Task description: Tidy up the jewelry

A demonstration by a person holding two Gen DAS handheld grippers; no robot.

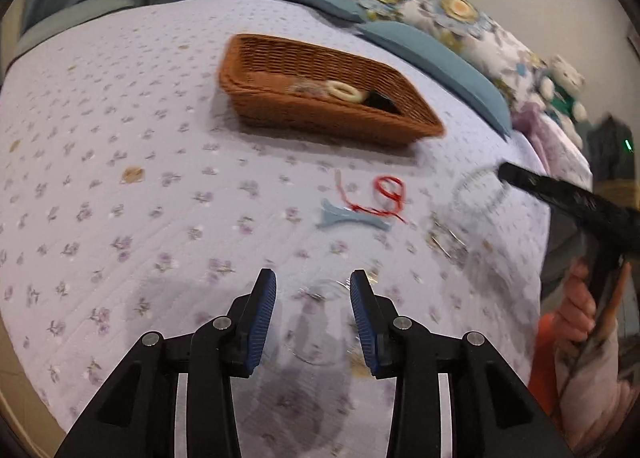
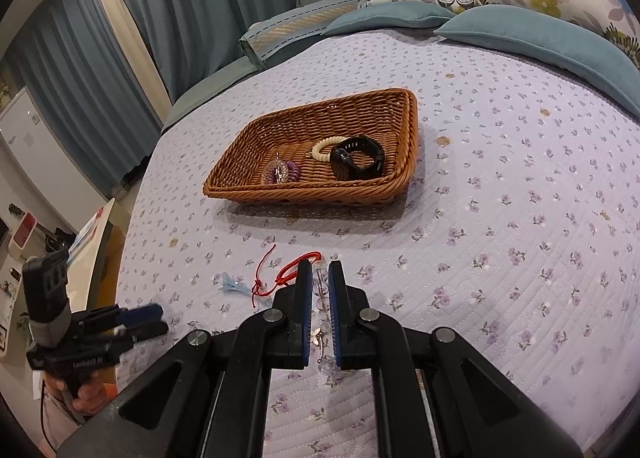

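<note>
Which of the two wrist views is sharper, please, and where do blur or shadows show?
Right wrist view: sharp; the basket weave and black watch read clearly. Left wrist view: motion-smeared, the basket and red cord streaked, with a soft shadow on the bedspread below the left gripper. Both bend at the edges.

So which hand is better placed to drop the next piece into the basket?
Right. Its claw is shut on the clear bead bracelet, facing the basket. The left claw is open and empty.
</note>
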